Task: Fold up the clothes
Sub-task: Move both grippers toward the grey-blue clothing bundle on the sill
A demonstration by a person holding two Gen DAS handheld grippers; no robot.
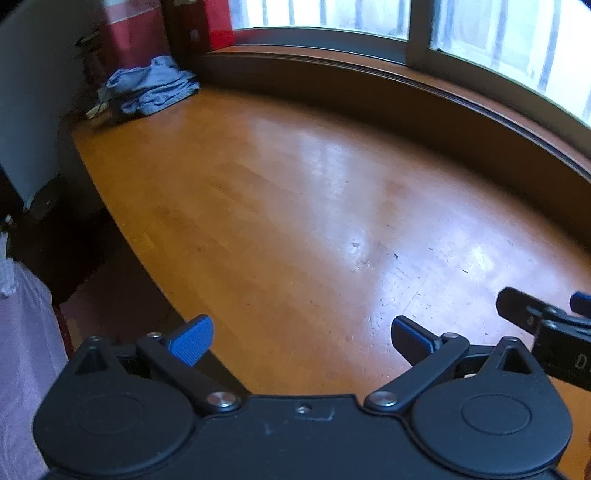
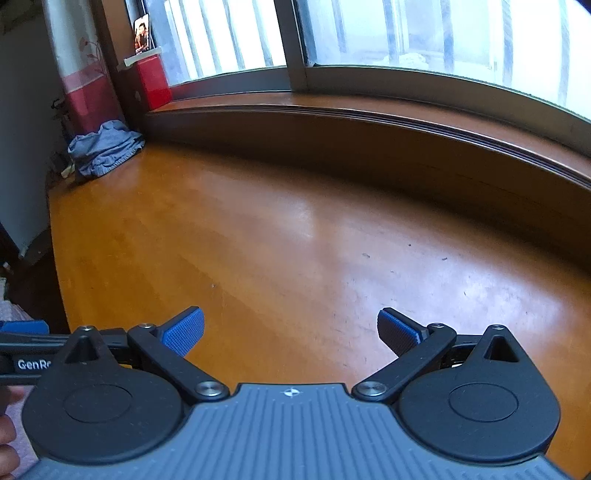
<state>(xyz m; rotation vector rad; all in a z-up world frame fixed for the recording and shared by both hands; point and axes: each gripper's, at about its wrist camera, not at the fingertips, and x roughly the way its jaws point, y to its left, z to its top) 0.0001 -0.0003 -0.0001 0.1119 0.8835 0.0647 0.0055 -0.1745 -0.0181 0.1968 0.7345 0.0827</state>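
A pile of light blue clothes [image 1: 151, 86] lies at the far left corner of the wooden table [image 1: 295, 206], against the wall. It also shows in the right wrist view [image 2: 105, 147]. My left gripper [image 1: 301, 341] is open and empty, low over the table's near edge, far from the pile. My right gripper [image 2: 290, 332] is open and empty, also over the near part of the table [image 2: 277, 240]. The right gripper's body [image 1: 550, 328] shows at the right edge of the left wrist view.
A raised wooden window sill [image 2: 369, 122] runs along the table's far side under the window. A red box [image 2: 153, 81] with a phone [image 2: 142, 35] on it stands at the sill's left end. Pale pink cloth [image 1: 22, 350] hangs off the table's left.
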